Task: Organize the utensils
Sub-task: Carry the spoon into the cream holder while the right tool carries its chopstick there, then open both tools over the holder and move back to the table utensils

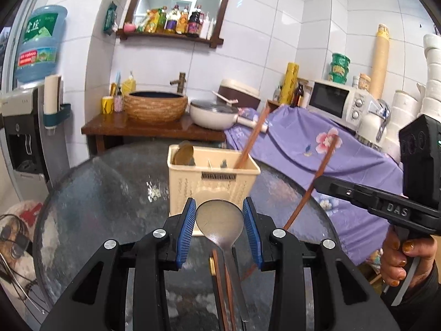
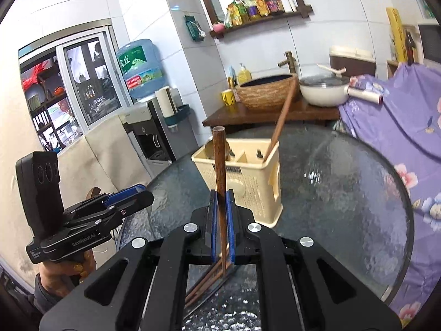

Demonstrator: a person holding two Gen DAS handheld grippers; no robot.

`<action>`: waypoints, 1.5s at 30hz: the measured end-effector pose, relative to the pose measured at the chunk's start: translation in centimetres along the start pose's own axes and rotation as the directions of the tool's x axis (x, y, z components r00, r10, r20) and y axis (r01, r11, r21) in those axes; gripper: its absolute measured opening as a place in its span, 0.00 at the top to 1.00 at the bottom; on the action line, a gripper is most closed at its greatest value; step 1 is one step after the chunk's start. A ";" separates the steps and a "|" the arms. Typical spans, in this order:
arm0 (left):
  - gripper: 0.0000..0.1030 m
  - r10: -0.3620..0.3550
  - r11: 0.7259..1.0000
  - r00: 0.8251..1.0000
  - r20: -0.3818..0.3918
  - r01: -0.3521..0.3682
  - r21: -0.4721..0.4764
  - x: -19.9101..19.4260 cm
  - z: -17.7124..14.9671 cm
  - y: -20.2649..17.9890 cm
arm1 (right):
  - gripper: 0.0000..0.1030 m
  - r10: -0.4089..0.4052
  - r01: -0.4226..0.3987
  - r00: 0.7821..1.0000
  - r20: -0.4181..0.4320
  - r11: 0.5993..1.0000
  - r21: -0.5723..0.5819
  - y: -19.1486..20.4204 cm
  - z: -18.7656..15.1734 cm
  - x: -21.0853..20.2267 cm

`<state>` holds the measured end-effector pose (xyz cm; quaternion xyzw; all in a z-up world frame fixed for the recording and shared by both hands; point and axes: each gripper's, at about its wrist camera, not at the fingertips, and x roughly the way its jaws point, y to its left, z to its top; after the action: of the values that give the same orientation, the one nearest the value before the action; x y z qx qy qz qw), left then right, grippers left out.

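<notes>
A cream utensil holder (image 1: 212, 184) stands on the round glass table (image 1: 110, 193); it also shows in the right wrist view (image 2: 248, 182). One brown chopstick (image 1: 252, 139) leans in its right compartment, and a spoon bowl pokes up in its left one. My left gripper (image 1: 219, 218) is open around a metal spoon (image 1: 220, 223) lying on the glass beside several chopsticks (image 1: 220, 289). My right gripper (image 2: 222, 207) is shut on a brown chopstick (image 2: 219, 162), held upright in front of the holder; this chopstick also shows in the left wrist view (image 1: 317, 182). More chopsticks (image 2: 205, 282) lie below it.
A purple flowered cloth (image 1: 317, 149) covers a surface right of the table, with a microwave (image 1: 339, 102) on it. Behind are a wooden stand with a basin (image 1: 155, 106) and a white pan (image 1: 215, 114). A water dispenser (image 1: 24, 127) stands at the left.
</notes>
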<state>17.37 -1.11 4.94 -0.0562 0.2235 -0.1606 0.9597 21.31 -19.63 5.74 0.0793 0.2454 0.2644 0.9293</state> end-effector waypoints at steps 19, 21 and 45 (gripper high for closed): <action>0.66 0.154 0.987 0.962 0.224 -0.158 0.002 3.9 13.9 1.1 | 0.93 -0.005 0.014 0.990 0.141 0.998 -0.064 1.5 15.4 0.5; 0.66 0.177 0.983 0.955 0.236 -0.181 -0.006 4.6 14.3 1.3 | 0.93 -0.025 0.036 0.987 0.160 0.997 -0.064 1.4 16.4 0.9; 0.66 0.214 0.973 0.971 0.105 -0.222 0.069 11.8 6.3 1.5 | 0.93 -0.128 0.128 0.992 0.021 0.992 0.016 -3.2 8.5 9.5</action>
<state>30.63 -3.37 5.50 -0.0006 0.1749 -0.0601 0.9828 33.99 -17.45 8.29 0.0728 0.2418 0.2016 0.9464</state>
